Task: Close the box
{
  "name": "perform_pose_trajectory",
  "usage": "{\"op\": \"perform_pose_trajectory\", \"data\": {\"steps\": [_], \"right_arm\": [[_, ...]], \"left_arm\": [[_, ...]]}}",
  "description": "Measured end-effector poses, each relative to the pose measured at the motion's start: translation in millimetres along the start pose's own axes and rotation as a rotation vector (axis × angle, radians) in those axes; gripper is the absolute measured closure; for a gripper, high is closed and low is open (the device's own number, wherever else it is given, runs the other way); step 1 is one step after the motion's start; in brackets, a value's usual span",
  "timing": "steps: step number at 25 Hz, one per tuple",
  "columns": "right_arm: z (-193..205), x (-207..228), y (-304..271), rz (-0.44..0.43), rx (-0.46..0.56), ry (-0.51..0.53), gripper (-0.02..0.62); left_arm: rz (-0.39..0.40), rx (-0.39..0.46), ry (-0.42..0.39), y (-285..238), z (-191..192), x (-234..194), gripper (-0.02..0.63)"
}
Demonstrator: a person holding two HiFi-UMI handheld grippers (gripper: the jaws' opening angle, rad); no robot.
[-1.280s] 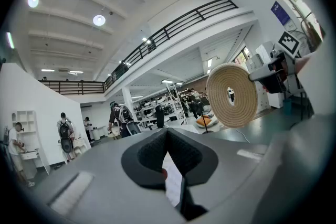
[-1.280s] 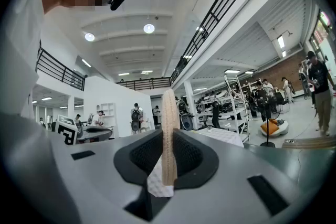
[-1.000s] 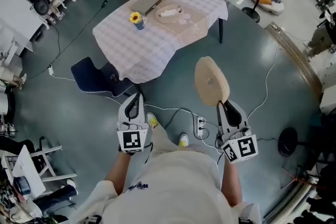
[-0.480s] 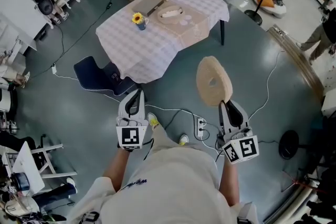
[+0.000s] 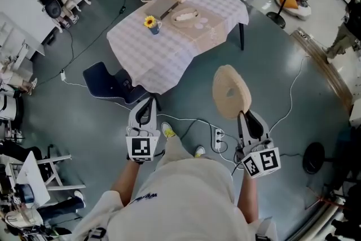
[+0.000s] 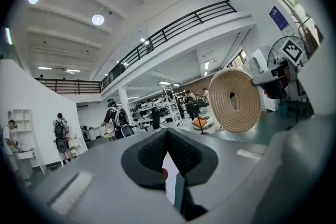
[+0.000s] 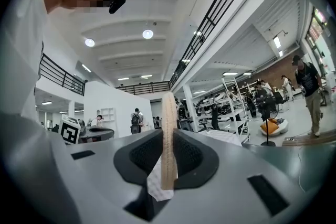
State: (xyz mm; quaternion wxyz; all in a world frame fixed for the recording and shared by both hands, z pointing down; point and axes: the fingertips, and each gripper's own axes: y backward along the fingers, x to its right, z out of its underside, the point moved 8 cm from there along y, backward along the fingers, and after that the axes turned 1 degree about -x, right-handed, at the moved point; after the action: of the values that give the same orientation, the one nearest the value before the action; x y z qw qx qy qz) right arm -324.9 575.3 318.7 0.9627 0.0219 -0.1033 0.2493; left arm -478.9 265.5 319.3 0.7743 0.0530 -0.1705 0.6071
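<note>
right gripper (image 5: 244, 116) clamped on rim of round tan woven lid (image 5: 230, 91), lid upright. left gripper (image 5: 148, 108) pinched together, empty. shallow woven box (image 5: 184, 16), seemingly open, well apart on checked-cloth table (image 5: 163, 56).

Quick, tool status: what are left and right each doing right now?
Left tool: closed, nothing between its jaws.
Right tool: closed on the edge of the round woven lid.
</note>
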Motion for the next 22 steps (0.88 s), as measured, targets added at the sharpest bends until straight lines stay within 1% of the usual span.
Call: {"op": "perform_pose_trajectory", "data": {"steps": [7,12,18,22], "right_arm": [[7.9,6.4,-0.8,-0.023,-0.030,-0.021,0.534],[11.8,8.4,-12.2,-0.043,-0.050,-0.026,0.532],[12.9,11.4,-35.3,-0.064,-0.065,-0.023,0.532],[12.1,21.2,-49.5,-0.056,-0.081,-0.011,0.532]], "left_arm": [[-0.002,-0.034,-0.009,1.0,2.4,7.3,0.604],[-0.015,-0.058,0.001,1.7,8.0,3.6,0.604],[-0.020,-0.067,0.016,-15.0,14.7,-2.1,0.604],[-0.014,-0.074,0.036,-35.1,18.7,-3.6,0.604]]}}
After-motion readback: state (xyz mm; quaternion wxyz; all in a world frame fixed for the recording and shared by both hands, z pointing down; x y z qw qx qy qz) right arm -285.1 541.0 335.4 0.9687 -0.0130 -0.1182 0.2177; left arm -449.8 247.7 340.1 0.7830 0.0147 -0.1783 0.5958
